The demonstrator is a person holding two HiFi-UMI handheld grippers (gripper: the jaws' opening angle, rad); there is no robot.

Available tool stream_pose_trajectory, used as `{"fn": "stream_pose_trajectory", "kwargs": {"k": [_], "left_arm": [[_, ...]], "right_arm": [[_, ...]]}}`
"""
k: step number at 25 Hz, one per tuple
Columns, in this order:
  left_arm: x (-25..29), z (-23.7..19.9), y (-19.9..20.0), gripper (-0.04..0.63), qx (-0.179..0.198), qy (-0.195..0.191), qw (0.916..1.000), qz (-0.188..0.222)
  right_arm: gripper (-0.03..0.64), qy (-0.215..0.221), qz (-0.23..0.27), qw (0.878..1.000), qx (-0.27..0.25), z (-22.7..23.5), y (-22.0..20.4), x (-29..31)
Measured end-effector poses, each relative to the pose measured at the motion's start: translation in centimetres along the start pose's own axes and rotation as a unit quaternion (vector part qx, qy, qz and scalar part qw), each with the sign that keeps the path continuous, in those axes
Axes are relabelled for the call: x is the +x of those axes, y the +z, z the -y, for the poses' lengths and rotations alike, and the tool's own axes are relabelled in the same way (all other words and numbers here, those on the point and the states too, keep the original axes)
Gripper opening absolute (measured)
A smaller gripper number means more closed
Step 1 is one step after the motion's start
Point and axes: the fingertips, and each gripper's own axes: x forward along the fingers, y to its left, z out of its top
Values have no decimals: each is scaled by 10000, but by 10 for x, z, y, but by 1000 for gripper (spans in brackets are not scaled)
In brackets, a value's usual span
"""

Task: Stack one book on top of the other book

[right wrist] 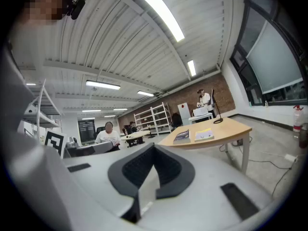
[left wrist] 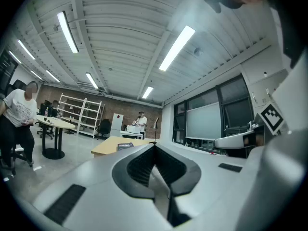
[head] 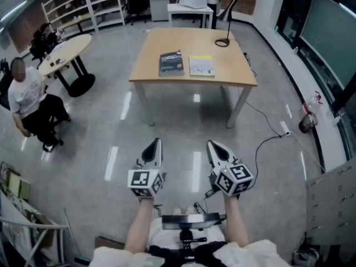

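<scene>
Upper middle of the head view, a dark book (head: 171,63) and a yellow book (head: 201,65) lie side by side on the table (head: 236,71), well apart from the left gripper (head: 155,146) and right gripper (head: 214,147) low in frame. Left gripper view shows its jaws together, empty; right gripper view likewise, both books right of centre

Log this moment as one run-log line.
left claw: shut, empty | right claw: shut, empty | dark book, yellow book: side by side on table, unstacked
</scene>
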Motion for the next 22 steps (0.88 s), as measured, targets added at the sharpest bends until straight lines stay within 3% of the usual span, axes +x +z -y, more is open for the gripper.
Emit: {"fn": "stream_pose_trajectory", "kwargs": {"k": [22], "left_arm": [[-5, -4, 15, 11, 79, 52, 9999, 116]], "right_arm": [[-3, 188, 83, 9998, 66, -10, 3, 7]]}}
